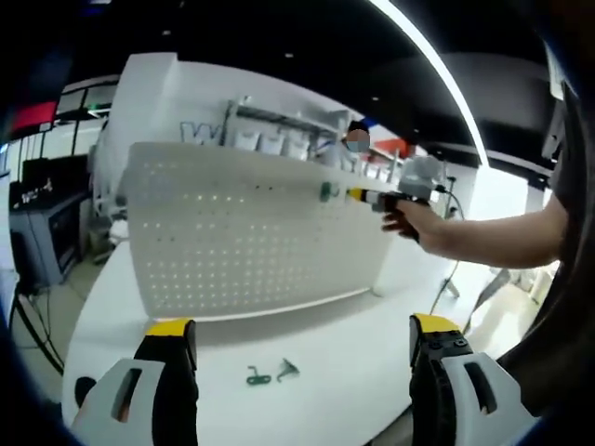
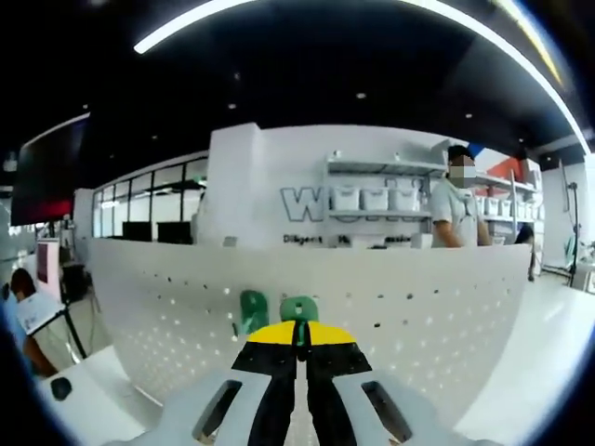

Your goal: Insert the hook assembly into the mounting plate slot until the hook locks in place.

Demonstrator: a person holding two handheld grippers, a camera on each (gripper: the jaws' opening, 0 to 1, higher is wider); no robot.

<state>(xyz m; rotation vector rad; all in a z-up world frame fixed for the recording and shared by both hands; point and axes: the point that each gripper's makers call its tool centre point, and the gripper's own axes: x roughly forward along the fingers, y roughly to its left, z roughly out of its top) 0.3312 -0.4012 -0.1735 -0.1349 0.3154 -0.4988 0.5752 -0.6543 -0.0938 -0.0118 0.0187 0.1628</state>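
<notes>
White tabletop [image 1: 353, 353] and a showroom backdrop frame our upright pegboard mounting plate [image 1: 242, 232], where the green hook assembly [image 2: 299, 308] sits against the perforated face, pinched at our right gripper [image 2: 299, 334], whose jaws are pressed together on it. It looks light, stiff and a little slippery (small moulded plastic, we judge), so we'd hold it by its rear body, leaving the prongs free. Our left gripper [image 1: 302, 348] hangs spread over two spare hooks [image 1: 270, 373].

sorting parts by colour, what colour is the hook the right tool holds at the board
Green. The hook shows best in the right gripper view, pinched in the right tool against the white board.
</notes>
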